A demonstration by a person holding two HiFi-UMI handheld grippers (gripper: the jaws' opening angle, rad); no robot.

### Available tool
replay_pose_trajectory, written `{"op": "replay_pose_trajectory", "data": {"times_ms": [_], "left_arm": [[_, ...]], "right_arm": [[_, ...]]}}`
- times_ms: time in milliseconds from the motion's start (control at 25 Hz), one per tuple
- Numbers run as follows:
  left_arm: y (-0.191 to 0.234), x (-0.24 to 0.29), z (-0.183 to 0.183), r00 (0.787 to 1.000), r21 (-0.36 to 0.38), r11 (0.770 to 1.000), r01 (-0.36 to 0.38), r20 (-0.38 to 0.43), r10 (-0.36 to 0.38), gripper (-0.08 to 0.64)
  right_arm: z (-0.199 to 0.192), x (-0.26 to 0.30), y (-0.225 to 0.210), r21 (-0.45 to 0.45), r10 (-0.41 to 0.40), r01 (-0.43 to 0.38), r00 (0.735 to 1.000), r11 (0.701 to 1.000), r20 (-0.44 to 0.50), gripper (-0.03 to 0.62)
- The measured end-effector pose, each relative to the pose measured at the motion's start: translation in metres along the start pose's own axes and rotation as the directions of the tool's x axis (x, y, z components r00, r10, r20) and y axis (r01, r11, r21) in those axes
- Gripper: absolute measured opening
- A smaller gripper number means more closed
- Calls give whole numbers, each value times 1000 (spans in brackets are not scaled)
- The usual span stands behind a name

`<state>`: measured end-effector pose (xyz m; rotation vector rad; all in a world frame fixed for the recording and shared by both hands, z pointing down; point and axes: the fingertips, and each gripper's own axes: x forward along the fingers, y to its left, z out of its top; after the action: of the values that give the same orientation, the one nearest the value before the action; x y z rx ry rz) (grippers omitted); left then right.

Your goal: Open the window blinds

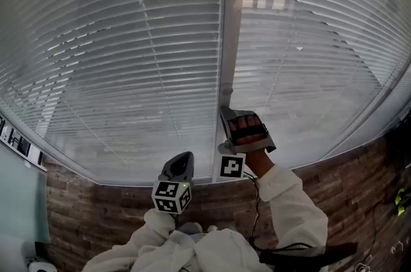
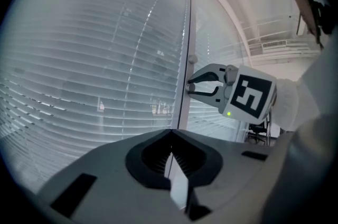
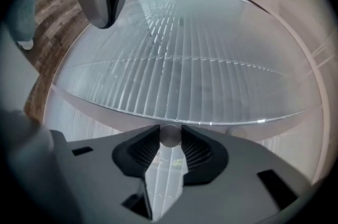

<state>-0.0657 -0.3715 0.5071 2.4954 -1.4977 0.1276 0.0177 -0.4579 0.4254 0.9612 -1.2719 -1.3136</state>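
Two white slatted blinds, the left blind (image 1: 128,72) and the right blind (image 1: 308,59), hang with their slats closed on either side of a vertical window post (image 1: 232,20). A thin tilt wand (image 2: 188,33) runs down along the post. My right gripper (image 1: 226,109) reaches up to the post, and in the right gripper view the wand's round end (image 3: 170,134) sits pinched between its two pads. My left gripper (image 1: 185,155) hangs lower, in front of the sill, shut with nothing in it. In the left gripper view the right gripper (image 2: 191,85) shows at the post.
A wood-plank wall (image 1: 96,213) runs under the curved window sill (image 1: 128,182). Dark cables (image 1: 376,226) hang at the right. A person's white sleeves (image 1: 289,200) fill the bottom of the head view. Small framed items (image 1: 19,144) sit on a panel at the left.
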Motion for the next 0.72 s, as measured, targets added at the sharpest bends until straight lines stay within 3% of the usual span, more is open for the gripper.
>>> {"op": "replay_pose_trajectory", "data": {"times_ms": [80, 280, 480, 720], "left_arm": [[-2, 2, 0, 1000, -2, 1000, 1, 1, -1, 3], [-6, 1, -3, 1000, -5, 1000, 3, -2, -3, 3], [-6, 2, -4, 1000, -7, 1000, 0, -7, 0, 3], [-17, 9, -5, 1000, -4, 1000, 22, -11, -22, 3]], "right_arm": [[0, 1, 0, 24, 8, -8, 1000, 1000, -4, 135], [-1, -1, -2, 202, -5, 2, 1000, 979, 18, 133], [-2, 0, -6, 392, -1, -5, 1000, 920, 16, 133], [-3, 0, -10, 521, -14, 3, 1000, 854, 18, 133]]}}
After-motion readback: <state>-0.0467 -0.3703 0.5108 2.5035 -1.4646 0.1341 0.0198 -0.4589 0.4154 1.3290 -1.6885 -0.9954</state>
